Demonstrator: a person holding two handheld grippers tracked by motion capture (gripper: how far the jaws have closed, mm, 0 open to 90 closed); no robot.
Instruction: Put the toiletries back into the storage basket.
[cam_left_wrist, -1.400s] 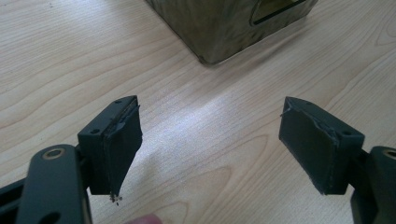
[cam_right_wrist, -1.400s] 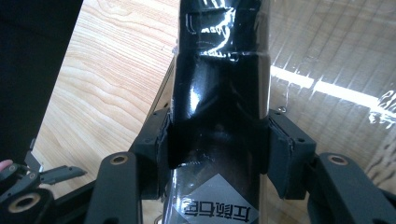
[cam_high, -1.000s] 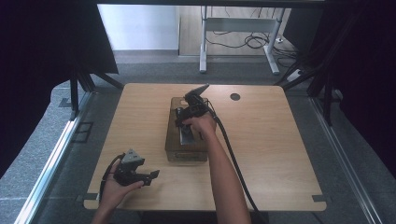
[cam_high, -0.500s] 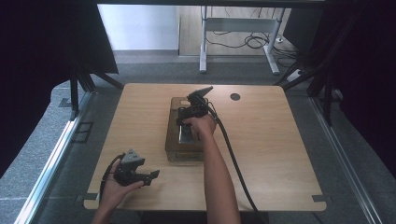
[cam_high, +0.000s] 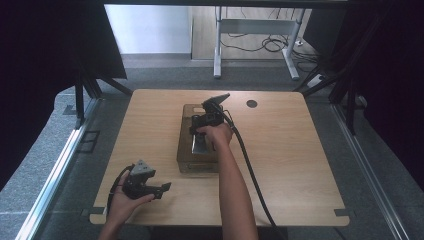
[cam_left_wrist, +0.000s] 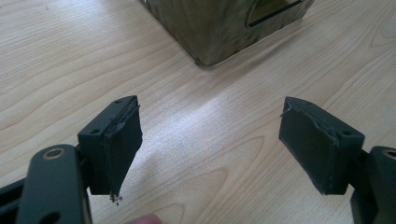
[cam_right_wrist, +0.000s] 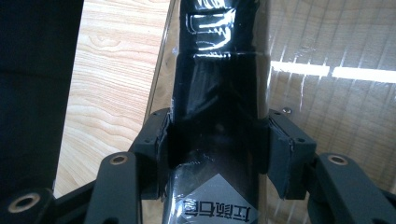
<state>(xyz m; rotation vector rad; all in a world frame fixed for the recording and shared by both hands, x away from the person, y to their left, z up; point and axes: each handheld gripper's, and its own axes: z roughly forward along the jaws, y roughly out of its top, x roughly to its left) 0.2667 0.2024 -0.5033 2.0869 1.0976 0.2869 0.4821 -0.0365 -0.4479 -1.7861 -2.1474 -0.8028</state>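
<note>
Right gripper (cam_high: 196, 131) over brown box (cam_high: 186, 159) at table (cam_high: 300, 150) centre, gripped by right hand (cam_high: 216, 135); in right gripper view fingers (cam_right_wrist: 154, 140) closed tight on glossy black packet (cam_right_wrist: 219, 93), grey label with printed characters at its near end; packet lies along box, box wall beside it; left gripper (cam_high: 165, 188) near front-left table edge, held in left hand (cam_high: 122, 200); its fingers (cam_left_wrist: 119, 140) spread wide, nothing between, bare wood below; box corner (cam_left_wrist: 210, 32) ahead of them, apart.

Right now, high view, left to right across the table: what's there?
Left gripper → box → right gripper → dark round hole in the table.
</note>
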